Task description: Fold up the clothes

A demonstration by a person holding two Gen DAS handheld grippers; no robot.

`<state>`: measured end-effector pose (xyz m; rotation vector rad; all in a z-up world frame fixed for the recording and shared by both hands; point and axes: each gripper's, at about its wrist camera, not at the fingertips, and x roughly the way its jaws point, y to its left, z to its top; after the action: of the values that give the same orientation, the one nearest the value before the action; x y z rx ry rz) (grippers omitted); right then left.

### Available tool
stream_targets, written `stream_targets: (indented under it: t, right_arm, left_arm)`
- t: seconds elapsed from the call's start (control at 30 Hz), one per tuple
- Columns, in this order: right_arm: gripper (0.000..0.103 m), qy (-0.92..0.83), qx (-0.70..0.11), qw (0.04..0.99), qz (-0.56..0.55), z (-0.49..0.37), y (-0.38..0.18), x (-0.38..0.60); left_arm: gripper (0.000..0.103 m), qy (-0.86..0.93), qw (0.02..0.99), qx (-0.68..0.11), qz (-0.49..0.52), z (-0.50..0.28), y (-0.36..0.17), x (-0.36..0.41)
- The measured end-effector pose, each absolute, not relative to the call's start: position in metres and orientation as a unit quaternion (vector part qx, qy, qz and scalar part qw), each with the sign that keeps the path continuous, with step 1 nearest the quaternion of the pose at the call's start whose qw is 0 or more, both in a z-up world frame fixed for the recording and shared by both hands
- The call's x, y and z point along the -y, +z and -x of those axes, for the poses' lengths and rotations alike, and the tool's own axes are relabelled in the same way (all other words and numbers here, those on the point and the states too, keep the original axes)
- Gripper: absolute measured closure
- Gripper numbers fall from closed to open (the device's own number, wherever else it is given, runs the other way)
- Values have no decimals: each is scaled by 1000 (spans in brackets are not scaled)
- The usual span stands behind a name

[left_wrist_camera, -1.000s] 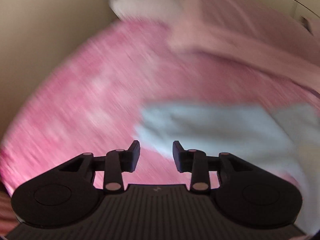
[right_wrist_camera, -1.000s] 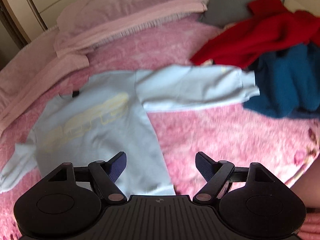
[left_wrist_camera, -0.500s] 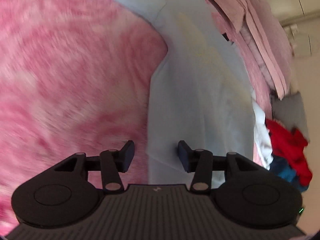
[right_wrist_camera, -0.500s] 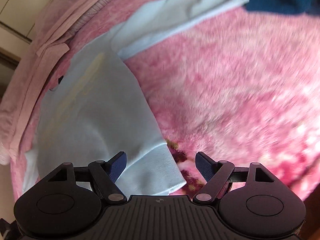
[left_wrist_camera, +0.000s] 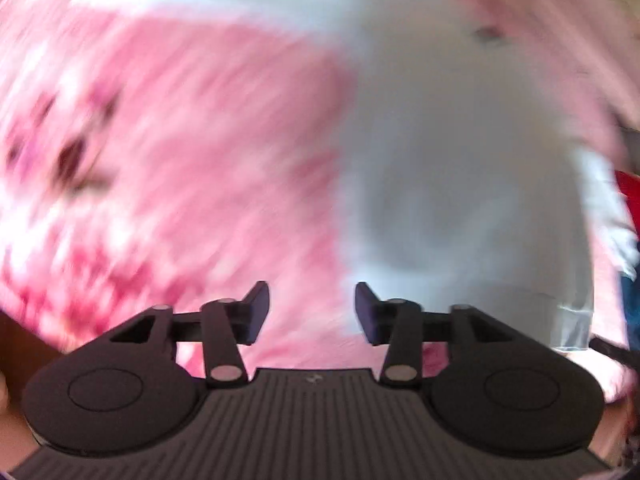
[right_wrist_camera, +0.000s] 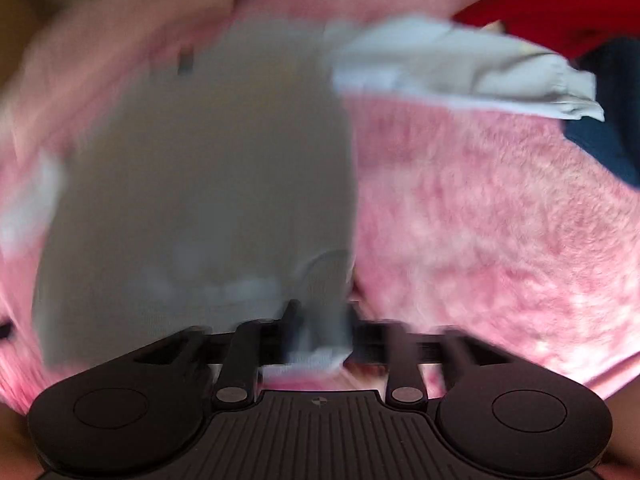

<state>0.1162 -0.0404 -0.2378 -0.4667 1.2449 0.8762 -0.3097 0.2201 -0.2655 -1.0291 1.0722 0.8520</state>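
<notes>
pale blue sweatshirt (right_wrist_camera: 200, 168) hem pinched by right gripper (right_wrist_camera: 320, 328); left gripper (left_wrist_camera: 312, 308) spread, empty; print unreadable.

no text, label or number is legible in either view.

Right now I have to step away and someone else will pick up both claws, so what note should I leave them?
Right claw: shut on the bottom corner of the light blue sweatshirt.
Left claw: open, holding nothing, over the pink blanket just beside the sweatshirt's other bottom corner.
The sweatshirt lies spread flat, one sleeve stretched toward the red and dark blue clothes.
Done: one corner gripped. No fold is visible yet.
Left: grip the other corner, fold the body and sleeves. Both views are blurred.
</notes>
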Motion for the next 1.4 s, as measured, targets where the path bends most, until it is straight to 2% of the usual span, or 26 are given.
stream_targets:
  t: [0.1, 0.2, 0.3, 0.37, 0.4, 0.43, 0.47, 0.5, 0.6, 0.67, 0.73, 0.77, 0.83, 0.87, 0.9, 0.93, 0.97, 1.07, 1.1, 1.13, 1.2, 1.4]
  right_arm:
    - [47, 375, -592, 699, 138, -123, -254, 66]
    - [47, 330, -640, 694, -7, -142, -273, 97]
    - [47, 290, -661, 677, -146, -153, -296, 125]
    - [47, 282, -654, 673, -199, -151, -306, 132]
    - [47, 282, -651, 672, -214, -148, -310, 131]
    - [47, 282, -650, 672, -215, -147, -311, 128]
    - [60, 283, -648, 677, -206, -145, -311, 123]
    - [95, 292, -642, 684, -187, -142, -308, 118]
    - [95, 362, -595, 715, -58, -123, -283, 98]
    - [94, 399, -563, 723, 28, -110, -269, 86]
    - [93, 402, -570, 709, 103, -99, -274, 80]
    - [89, 385, -591, 700, 114, -101, -281, 82]
    - [85, 367, -612, 698, 60, -110, -286, 97]
    - [66, 362, -615, 700, 21, -115, -285, 105]
    - [43, 356, -617, 702, -18, -120, -283, 112]
    - [37, 350, -616, 704, -53, -126, -281, 118]
    - [36, 346, -610, 709, -75, -130, -281, 119]
    - [37, 330, -617, 707, -106, -143, -292, 114]
    - [64, 325, -622, 704, -107, -145, -297, 109]
    - [92, 321, -626, 703, -98, -147, -300, 101]
    - [97, 324, -620, 711, -77, -145, -295, 97]
    - [96, 330, -602, 727, -25, -152, -279, 88]
  left_arm:
    - [67, 370, 655, -405, 519, 332, -279, -217]
    - [63, 366, 663, -362, 544, 330, -290, -212]
    - [61, 355, 655, -344, 572, 312, -309, -209]
    - [64, 347, 654, -348, 575, 301, -323, -207]
    - [79, 344, 666, -349, 562, 296, -322, -205]
    - [100, 339, 677, -350, 551, 292, -322, -203]
    - [102, 331, 682, -346, 553, 292, -320, -203]
    - [102, 331, 685, -335, 556, 298, -315, -202]
    - [102, 346, 699, -329, 533, 322, -298, -202]
    - [101, 363, 684, -370, 513, 333, -301, -205]
    - [103, 369, 669, -413, 496, 334, -307, -207]
    - [103, 366, 672, -419, 489, 331, -306, -206]
    - [95, 358, 681, -414, 486, 327, -302, -207]
    - [90, 355, 687, -399, 492, 328, -301, -207]
    - [75, 354, 692, -383, 499, 329, -301, -207]
    - [61, 359, 690, -369, 509, 331, -302, -208]
    - [61, 363, 687, -358, 518, 333, -304, -208]
    - [74, 365, 684, -365, 515, 323, -310, -205]
    - [94, 367, 689, -370, 504, 318, -309, -203]
    - [100, 363, 696, -375, 493, 315, -307, -202]
    - [100, 360, 704, -377, 482, 315, -303, -199]
    - [92, 381, 677, -403, 484, 320, -309, -197]
